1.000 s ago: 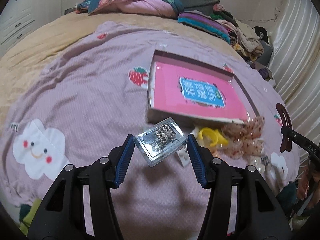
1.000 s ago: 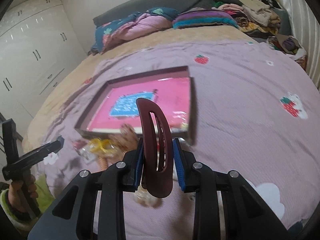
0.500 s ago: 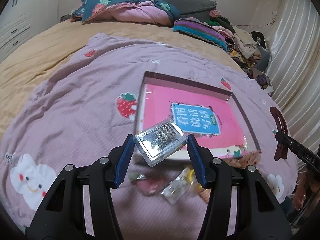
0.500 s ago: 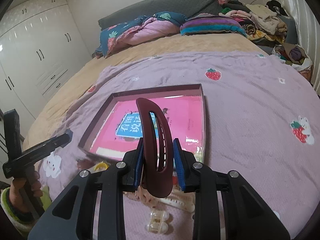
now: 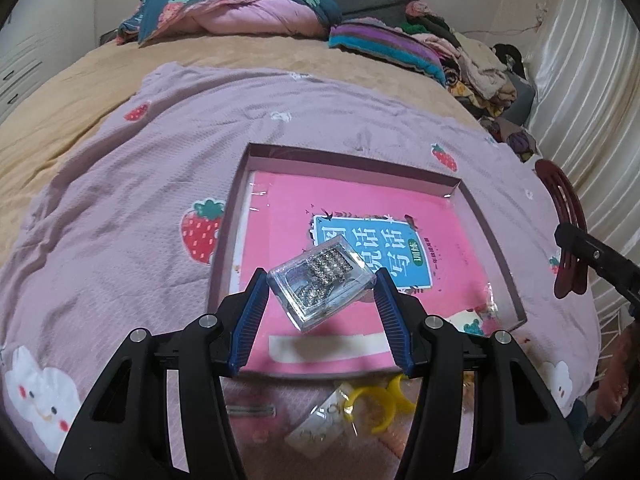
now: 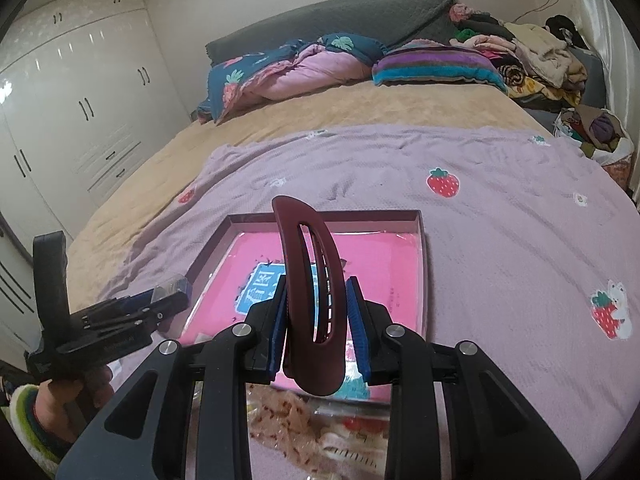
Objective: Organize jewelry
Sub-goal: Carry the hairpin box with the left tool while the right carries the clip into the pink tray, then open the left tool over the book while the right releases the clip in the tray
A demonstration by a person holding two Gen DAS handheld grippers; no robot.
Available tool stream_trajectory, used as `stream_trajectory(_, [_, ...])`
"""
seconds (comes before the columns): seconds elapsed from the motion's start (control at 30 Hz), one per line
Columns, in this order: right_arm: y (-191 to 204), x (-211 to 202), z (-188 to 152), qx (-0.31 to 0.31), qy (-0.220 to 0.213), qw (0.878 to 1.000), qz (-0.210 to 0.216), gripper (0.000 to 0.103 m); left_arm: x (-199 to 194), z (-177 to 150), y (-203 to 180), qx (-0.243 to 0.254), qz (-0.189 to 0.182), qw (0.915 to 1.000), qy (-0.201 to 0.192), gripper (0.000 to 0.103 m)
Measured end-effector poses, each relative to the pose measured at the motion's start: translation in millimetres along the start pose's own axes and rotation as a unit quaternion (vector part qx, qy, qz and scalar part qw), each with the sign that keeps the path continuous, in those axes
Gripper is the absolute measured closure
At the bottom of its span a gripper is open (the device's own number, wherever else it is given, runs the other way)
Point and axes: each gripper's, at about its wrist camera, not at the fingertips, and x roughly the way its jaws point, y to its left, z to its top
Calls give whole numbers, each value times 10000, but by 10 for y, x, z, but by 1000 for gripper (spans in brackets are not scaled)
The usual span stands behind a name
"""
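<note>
My left gripper (image 5: pixel 322 290) is shut on a clear plastic case of sparkly jewelry (image 5: pixel 322 282), held tilted above the near part of a shallow box (image 5: pixel 352 151) lined with a pink printed sheet. My right gripper (image 6: pixel 316 316) is shut on a dark maroon hair clip (image 6: pixel 310 292), standing upright over the same box (image 6: pixel 320 213). From the left wrist view the clip (image 5: pixel 562 216) shows at the right edge. In the right wrist view the left gripper (image 6: pixel 160 298) with its case appears at the lower left, held by a hand (image 6: pixel 60 404).
The box lies on a lilac strawberry-print blanket (image 5: pixel 120 200) over a tan bed. Before the box's near wall lie a yellow clip (image 5: pixel 376 402), a small clear packet (image 5: pixel 316 430) and a sheer dotted bow (image 6: pixel 288 416). Pillows and piled clothes (image 6: pixel 532 56) line the far side.
Both grippers have travelled forward from the loose items in front of the box to above the box, each keeping its grip. The right one also rose slightly.
</note>
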Motion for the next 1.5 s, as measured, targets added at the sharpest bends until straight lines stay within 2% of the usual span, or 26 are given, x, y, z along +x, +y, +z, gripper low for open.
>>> stream_trajectory(0.3, [-216,380,-127,338,417,9985,-145,76,346,-25,2,75,86,9993,356,57])
stream_trajectory(0.53, [-314,555,-202,428,585,9970,-281,76,445,-74,18,143,140,9987,475,57])
stream_trajectory(0.67, [-368,641,-262,511,710,9955,-359,76,432,-94,17,194,168,9986,462,47])
stream_trajectory(0.9, [-431,635,-339,690,778,9938,-395,73,332,-125,36,203,184,9988,406,40])
stream_trajectory(0.97, [-438,590,-350,727,735,9938,-405,69,285,-132,43,176,187,9990,376,37])
stream_trajectory(1.03, [-445,532,-356,769,676,9939,-399,60,244,-131,44,157,189,9991,347,35])
stream_trajectory(1.23, [-410,279,-340,725,412,9958,-389,42,99,-129,43,120,192,9994,246,28])
stream_trajectory(1.27, [-396,212,-338,703,345,9962,-382,41,63,-131,45,106,192,9995,223,24])
stream_trajectory(1.5, [-273,-171,-342,504,12,9979,-400,27,-171,-144,40,32,189,9998,54,14])
